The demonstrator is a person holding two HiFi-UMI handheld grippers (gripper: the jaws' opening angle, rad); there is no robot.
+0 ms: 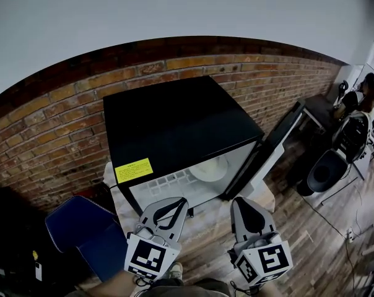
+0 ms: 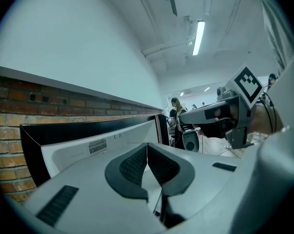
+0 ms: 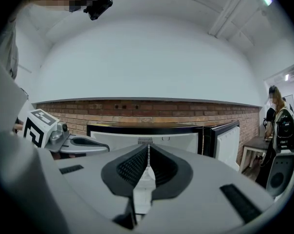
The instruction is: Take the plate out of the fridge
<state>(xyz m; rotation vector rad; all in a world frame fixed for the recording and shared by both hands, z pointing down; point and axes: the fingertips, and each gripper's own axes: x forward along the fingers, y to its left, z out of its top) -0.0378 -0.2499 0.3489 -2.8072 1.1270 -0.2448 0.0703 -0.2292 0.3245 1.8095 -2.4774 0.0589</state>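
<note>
A black mini fridge (image 1: 174,116) stands against the brick wall with its door (image 1: 270,150) swung open to the right. Inside, a white plate (image 1: 209,169) lies on a white wire shelf. My left gripper (image 1: 174,200) and right gripper (image 1: 241,200) hover side by side just in front of the fridge opening, short of the plate. Both are shut, with nothing between the pads. The left gripper view shows its shut jaws (image 2: 147,145) before the fridge's white interior (image 2: 88,145). In the right gripper view the shut jaws (image 3: 148,148) face the fridge (image 3: 147,134) and its door (image 3: 229,140).
A yellow sticker (image 1: 134,170) marks the fridge's front left edge. A blue chair (image 1: 82,228) sits low at the left. To the right are a black office chair (image 1: 326,169), a desk and a seated person (image 1: 355,125). The floor is wood.
</note>
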